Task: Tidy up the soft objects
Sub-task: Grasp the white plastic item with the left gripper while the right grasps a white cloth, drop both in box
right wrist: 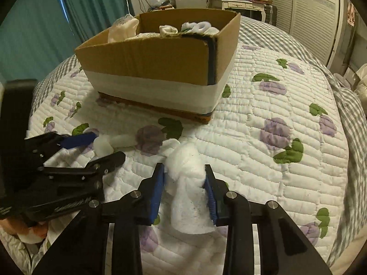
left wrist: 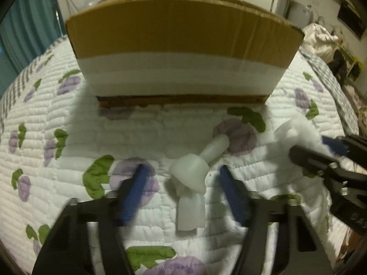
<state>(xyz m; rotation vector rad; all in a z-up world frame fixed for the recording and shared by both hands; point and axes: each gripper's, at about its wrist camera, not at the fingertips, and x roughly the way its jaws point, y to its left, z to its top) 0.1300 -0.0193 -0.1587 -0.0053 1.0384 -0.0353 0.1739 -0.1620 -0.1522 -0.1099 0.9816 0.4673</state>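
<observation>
My right gripper (right wrist: 184,184) has its blue-padded fingers (right wrist: 158,192) pressed against both sides of a white fluffy wad of stuffing (right wrist: 189,183), low in the centre of the right wrist frame. My left gripper (left wrist: 183,183) has its fingers (left wrist: 135,190) spread wide, holding nothing; a translucent white soft plastic piece (left wrist: 190,183) lies on the quilted floral bedspread (left wrist: 68,119) between them, touching neither. The brown cardboard box with white tape band (right wrist: 160,68), holding pale soft items (right wrist: 197,28), sits in the upper centre.
</observation>
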